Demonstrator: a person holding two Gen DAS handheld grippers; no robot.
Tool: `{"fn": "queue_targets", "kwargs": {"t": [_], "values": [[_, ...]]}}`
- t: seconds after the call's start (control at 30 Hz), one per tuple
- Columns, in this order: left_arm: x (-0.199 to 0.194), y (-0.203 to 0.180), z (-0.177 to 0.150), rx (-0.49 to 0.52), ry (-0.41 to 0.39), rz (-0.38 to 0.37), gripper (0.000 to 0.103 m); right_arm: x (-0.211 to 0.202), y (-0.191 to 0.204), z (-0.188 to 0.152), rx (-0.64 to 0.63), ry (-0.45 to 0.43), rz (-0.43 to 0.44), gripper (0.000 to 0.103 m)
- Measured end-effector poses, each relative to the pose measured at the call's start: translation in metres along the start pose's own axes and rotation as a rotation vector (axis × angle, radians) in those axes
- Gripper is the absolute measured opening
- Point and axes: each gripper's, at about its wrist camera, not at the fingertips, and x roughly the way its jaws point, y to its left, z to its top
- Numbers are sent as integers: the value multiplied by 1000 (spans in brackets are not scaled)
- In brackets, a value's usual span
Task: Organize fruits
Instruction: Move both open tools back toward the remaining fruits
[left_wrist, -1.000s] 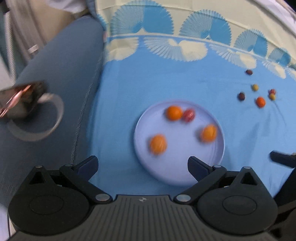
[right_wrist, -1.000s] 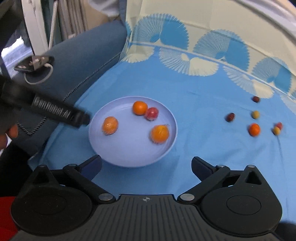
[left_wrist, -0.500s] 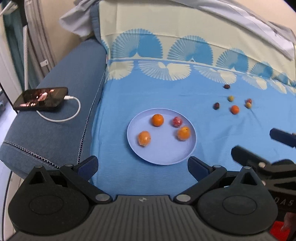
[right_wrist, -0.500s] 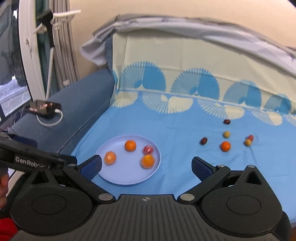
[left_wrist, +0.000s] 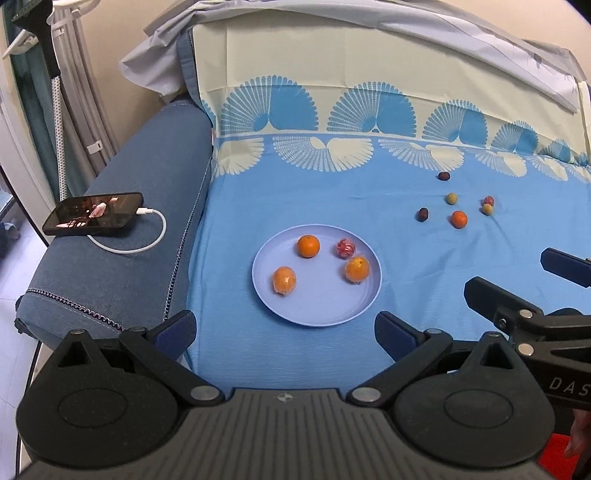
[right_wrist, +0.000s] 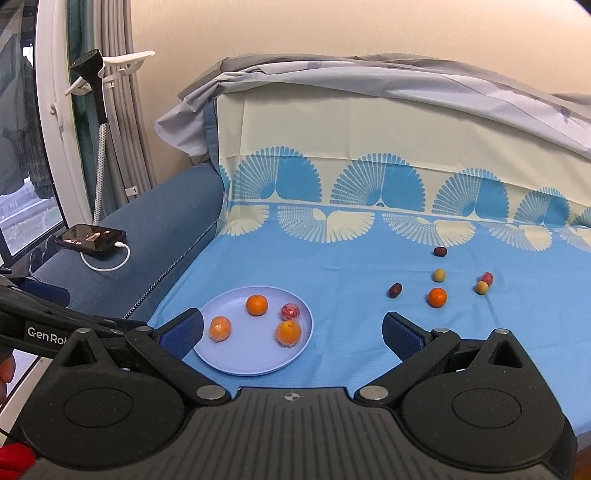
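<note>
A pale lilac-blue plate (left_wrist: 354, 314) is showing three orange fruits (left_wrist: 308, 246) and one red-and-white streaked one (left_wrist: 345, 247); the bright blue cloth (left_wrist: 332, 192) is carrying cream and blue fan shapes along its far edge; the sofa arm (left_wrist: 140, 206) at left is looking denim blue; a black phone (left_wrist: 92, 214) is trailing a white cable (left_wrist: 147, 236).

four fruits (left_wrist: 308, 246) on plate (left_wrist: 317, 314)

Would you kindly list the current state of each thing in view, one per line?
left hand-held gripper: open, empty
right hand-held gripper: open, empty
plate: holds three oranges and a red fruit
loose orange: on the cloth, off the plate
five small fruits: scattered on the cloth
phone: screen lit, cable plugged in
</note>
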Motion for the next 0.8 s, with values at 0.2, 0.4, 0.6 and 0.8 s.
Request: {"fn": "queue_targets", "kwargs": {"t": [0.2,0.4,0.6,0.8], "values": [[4,-4,2,12,21,1,103,5,-5,-4,21,14,1,102],[20,-11,6,27,52,-6,103,17,-15,-9,58,45,-3,102],[47,-28,30,0,60,-28,103,36,-47,-8,116,32,-96,102],[96,-62,73,2,59,-41,103,73,-118,-3,221,22,-299,102]]}}
